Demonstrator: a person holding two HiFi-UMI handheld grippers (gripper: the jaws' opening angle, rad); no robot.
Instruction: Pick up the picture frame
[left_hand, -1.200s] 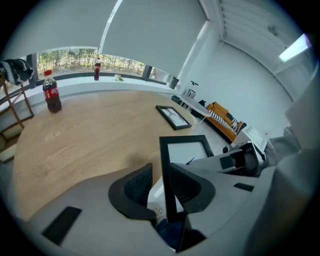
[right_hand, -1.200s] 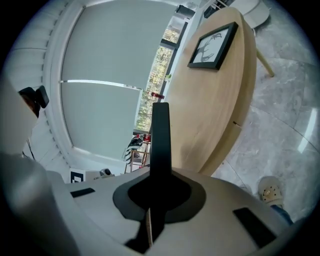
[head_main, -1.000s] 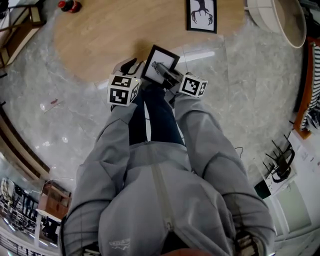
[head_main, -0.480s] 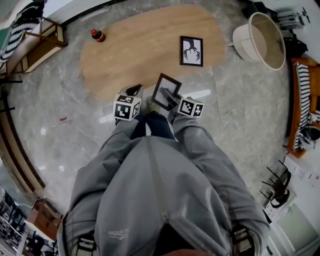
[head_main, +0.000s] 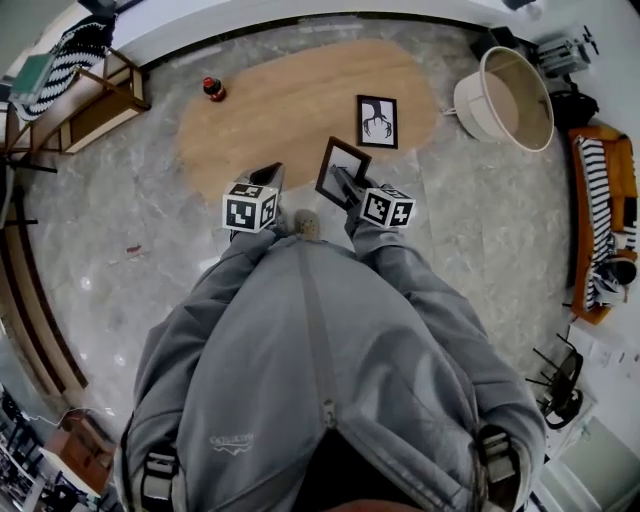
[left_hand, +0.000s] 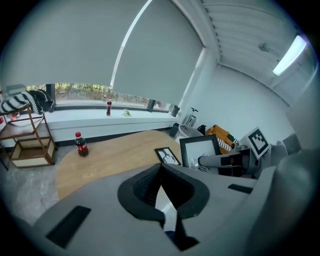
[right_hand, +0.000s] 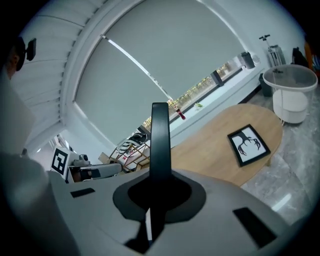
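Note:
My right gripper (head_main: 343, 181) is shut on the lower edge of a black picture frame (head_main: 337, 163) with a white print, held tilted in the air above the floor. In the right gripper view the frame (right_hand: 160, 142) stands edge-on between the jaws. My left gripper (head_main: 266, 176) hangs to the frame's left, apart from it, shut with nothing in it. From the left gripper view the held frame (left_hand: 199, 151) and the right gripper (left_hand: 207, 162) show at the right. A second black frame (head_main: 377, 121) lies flat on the oval wooden platform (head_main: 280, 110).
A cola bottle (head_main: 212, 89) stands at the platform's left end. A large white tub (head_main: 505, 95) sits on the marble floor at the upper right. A wooden shelf (head_main: 95, 100) is at the upper left, and an orange bench (head_main: 588, 215) lines the right side.
The person has straightened up and both grippers have risen. The right gripper carried the frame up with it. The left gripper has drawn away from the frame's left edge.

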